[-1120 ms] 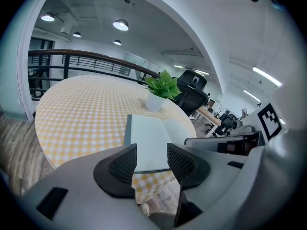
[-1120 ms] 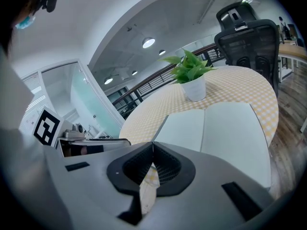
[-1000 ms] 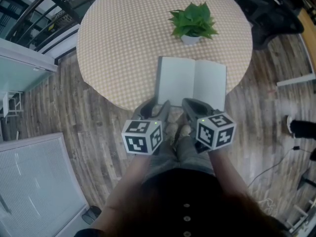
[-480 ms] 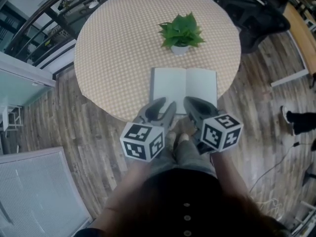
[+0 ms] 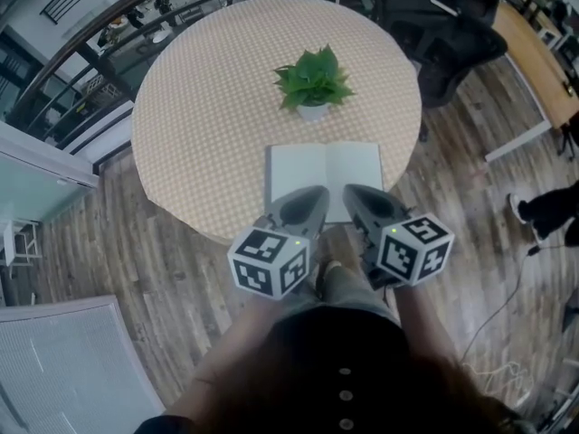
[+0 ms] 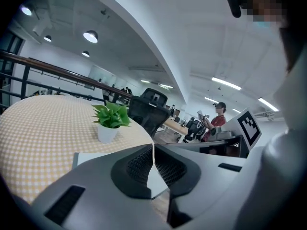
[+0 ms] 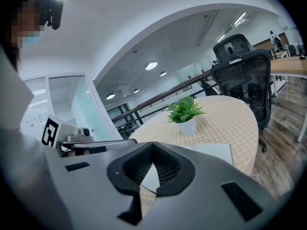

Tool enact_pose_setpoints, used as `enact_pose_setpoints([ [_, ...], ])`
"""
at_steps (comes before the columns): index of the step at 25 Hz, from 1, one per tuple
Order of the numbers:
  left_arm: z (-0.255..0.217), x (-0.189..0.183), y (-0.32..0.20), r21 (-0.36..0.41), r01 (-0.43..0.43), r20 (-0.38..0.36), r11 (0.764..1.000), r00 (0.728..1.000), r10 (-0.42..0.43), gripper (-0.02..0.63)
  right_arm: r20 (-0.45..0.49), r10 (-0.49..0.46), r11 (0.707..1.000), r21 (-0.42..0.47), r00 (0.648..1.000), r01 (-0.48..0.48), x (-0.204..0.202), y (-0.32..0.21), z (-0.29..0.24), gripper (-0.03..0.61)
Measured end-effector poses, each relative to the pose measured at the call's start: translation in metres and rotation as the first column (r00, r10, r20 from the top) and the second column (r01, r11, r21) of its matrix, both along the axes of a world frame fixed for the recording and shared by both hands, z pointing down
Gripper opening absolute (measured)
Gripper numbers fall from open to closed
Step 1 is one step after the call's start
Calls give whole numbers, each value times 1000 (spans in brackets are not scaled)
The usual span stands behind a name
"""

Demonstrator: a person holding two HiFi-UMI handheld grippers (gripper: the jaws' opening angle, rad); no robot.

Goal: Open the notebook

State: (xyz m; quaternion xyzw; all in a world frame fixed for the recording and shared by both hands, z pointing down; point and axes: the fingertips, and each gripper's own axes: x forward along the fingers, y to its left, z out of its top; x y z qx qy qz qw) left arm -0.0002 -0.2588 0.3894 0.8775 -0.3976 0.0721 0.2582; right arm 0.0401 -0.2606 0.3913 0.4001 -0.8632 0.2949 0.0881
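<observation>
Beside the plant [image 5: 312, 81], notebook [image 5: 317, 165] open on table [image 5: 199, 107]; left tool [image 5: 312, 197] jaws just closed on nothing, right tool [image 5: 355, 195] together, empty; unheld pages could flop shut.

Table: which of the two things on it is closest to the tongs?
The open notebook, lying flat at the near edge of the table, just ahead of the left tongs and right tongs. The potted plant stands farther back.
</observation>
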Motion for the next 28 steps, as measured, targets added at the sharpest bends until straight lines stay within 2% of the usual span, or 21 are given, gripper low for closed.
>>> enact_pose_setpoints([
  [5, -7, 24, 2, 3, -111, -53, 994, 992, 111, 9, 0, 37, 999, 23, 999, -37, 19, 0, -6, 11],
  [9, -5, 38, 6, 4, -180, -35, 984, 983, 180, 9, 25, 72, 996, 47, 997, -73, 32, 0, -12, 11],
  [19, 11, 61, 6, -34, -240, 42, 970, 969, 242, 9, 25, 135, 989, 56, 991, -136, 53, 5, -6, 11],
  [24, 13, 69, 6, -42, -262, 48, 964, 963, 264, 9, 27, 133, 990, 49, 991, -135, 55, 6, -3, 11],
  [28, 26, 69, 10, -79, -267, 51, 960, 961, 271, 9, 9, 141, 989, 47, 990, -141, 59, 9, 0, 11],
])
